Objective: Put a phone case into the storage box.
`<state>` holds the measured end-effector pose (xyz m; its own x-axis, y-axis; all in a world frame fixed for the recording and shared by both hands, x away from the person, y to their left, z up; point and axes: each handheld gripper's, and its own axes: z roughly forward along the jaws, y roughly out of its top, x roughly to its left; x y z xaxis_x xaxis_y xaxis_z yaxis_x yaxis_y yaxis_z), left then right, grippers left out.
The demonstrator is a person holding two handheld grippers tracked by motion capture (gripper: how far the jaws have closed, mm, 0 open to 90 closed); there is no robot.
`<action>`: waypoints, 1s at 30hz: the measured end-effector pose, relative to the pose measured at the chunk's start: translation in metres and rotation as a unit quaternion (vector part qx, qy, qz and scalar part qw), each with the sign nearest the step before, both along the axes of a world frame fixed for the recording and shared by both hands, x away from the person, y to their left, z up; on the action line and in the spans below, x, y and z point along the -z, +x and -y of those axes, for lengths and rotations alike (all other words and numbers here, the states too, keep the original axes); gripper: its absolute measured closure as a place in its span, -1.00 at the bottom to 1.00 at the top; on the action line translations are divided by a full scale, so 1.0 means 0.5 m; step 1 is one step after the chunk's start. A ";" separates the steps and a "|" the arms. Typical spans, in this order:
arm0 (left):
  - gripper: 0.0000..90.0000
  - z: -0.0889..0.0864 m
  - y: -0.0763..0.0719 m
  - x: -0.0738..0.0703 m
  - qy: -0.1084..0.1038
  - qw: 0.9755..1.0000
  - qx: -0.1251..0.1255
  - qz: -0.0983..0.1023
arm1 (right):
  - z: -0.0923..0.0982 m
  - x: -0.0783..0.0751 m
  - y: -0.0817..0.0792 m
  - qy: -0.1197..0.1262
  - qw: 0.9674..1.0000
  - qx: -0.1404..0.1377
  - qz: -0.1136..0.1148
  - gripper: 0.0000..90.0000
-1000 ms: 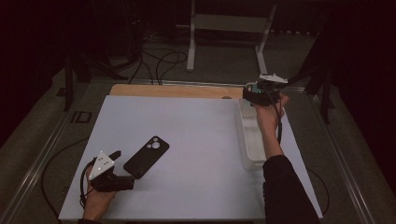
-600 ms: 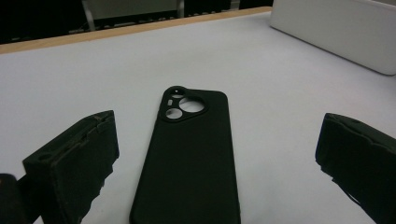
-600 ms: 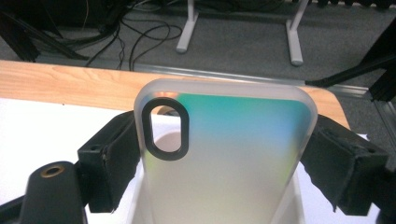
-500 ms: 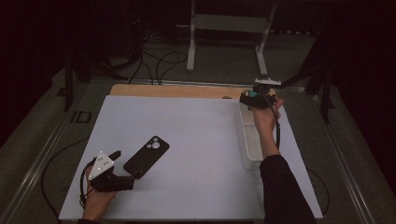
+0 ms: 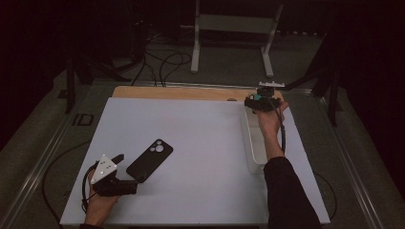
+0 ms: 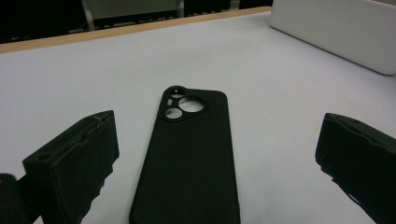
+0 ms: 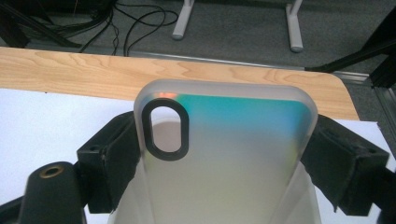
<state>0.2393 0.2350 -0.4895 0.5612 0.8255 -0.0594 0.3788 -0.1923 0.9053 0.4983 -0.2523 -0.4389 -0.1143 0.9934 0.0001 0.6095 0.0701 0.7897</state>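
Right gripper view has the right gripper (image 7: pixel 224 158) clamped on both edges of a translucent phone case (image 7: pixel 224 154), its lower end cut off; no writing is legible. High view places it above the white bin (image 5: pixel 253 143), whose contents are hidden. Left gripper (image 6: pixel 219 154) stands wide open around a black phone case (image 6: pixel 189 154) lying flat on the table (image 5: pixel 205 133).

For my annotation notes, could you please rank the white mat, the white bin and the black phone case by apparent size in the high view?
1. white mat
2. white bin, partly hidden by the right arm
3. black phone case
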 end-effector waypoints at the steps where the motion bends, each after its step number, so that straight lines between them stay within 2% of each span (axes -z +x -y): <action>1: -1.00 0.000 0.000 0.000 -0.001 1.000 0.000 0.000 | 0.001 -0.001 0.000 0.004 1.000 0.000 0.002 -0.73; 7: -1.00 0.002 0.000 0.000 0.000 1.000 0.001 0.000 | 0.003 -0.010 -0.003 -0.007 1.000 0.002 0.013 -0.78; 9: -1.00 0.002 0.000 0.000 0.000 1.000 0.001 0.000 | 0.010 -0.016 -0.007 0.003 1.000 0.007 0.022 -0.78; 13: -1.00 0.002 0.000 0.001 0.000 1.000 0.000 -0.001 | 0.013 -0.022 -0.014 0.007 1.000 0.003 0.029 -0.78; 21: -1.00 0.002 0.001 0.001 0.001 1.000 -0.001 0.000 | 0.001 -0.048 -0.042 0.024 0.998 -0.027 0.050 -0.78; 27: -1.00 0.002 0.001 0.001 0.002 1.000 -0.001 -0.001 | -0.014 -0.059 -0.068 0.048 0.996 -0.050 0.058 -0.77; 30: -1.00 0.002 -0.001 0.000 0.001 1.000 -0.001 0.000 | -0.026 -0.060 -0.082 0.044 0.995 -0.065 0.058 -0.77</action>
